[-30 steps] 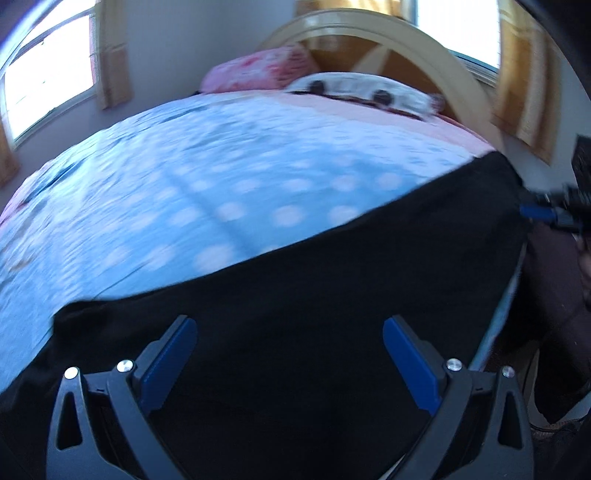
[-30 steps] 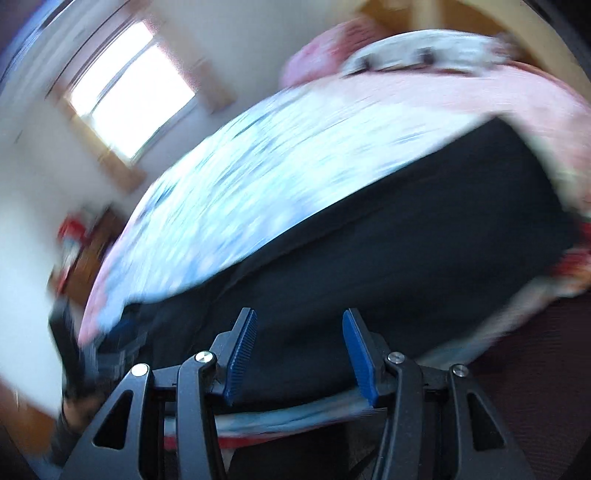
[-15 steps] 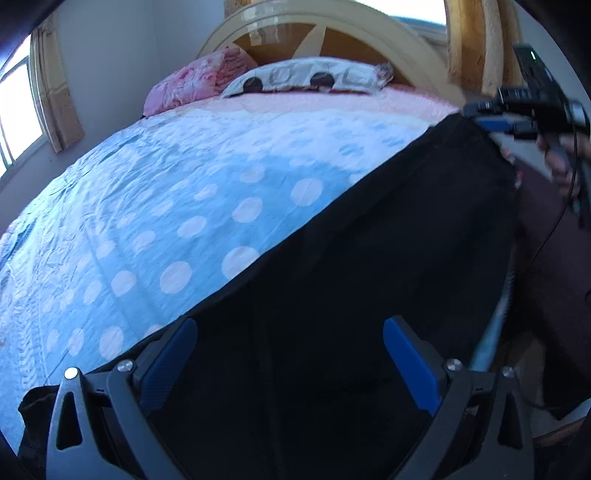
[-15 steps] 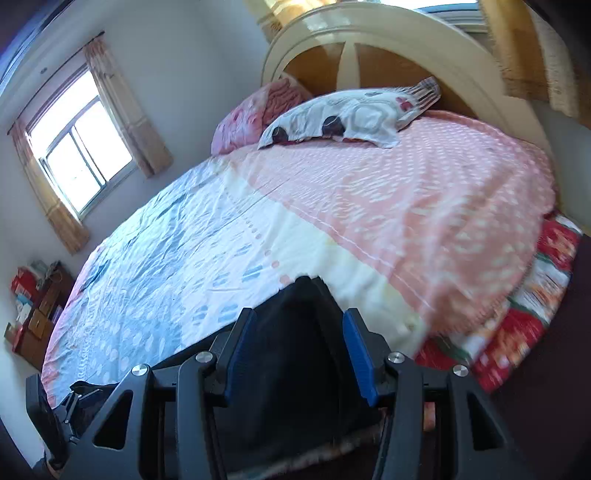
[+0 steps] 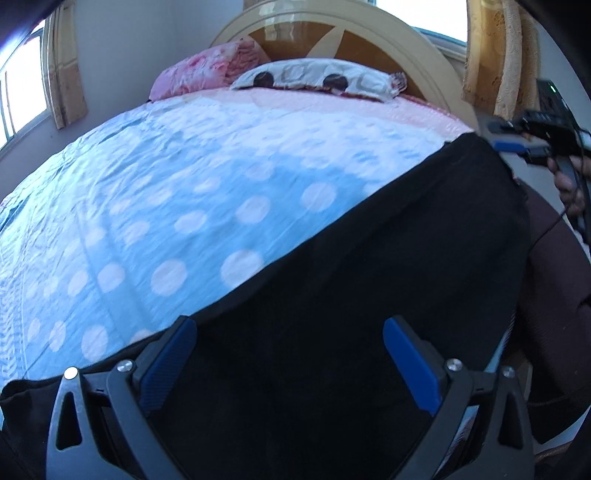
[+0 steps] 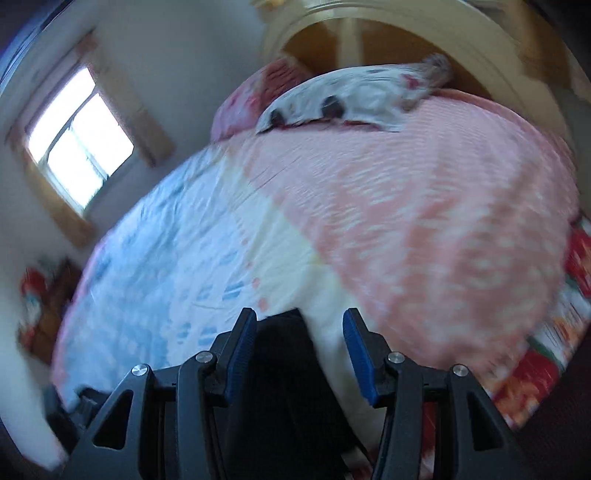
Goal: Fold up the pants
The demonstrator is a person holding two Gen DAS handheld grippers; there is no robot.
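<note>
1. Left wrist view: we are hovering our left gripper [image 5: 288, 354], jaws spread wide and pinching nothing, over the black pants [image 5: 369, 295] lying along the bed [image 5: 166, 192] edge; closing here risks bunching cloth

2. Right wrist view: we are holding our right gripper [image 6: 299, 343] half spread around the pants' end without pressing; the blur is making us fear a missed corner

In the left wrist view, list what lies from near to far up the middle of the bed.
Left tool → black pants → blue dotted sheet → pink sheet strip → white patterned pillow → arched headboard.
</note>
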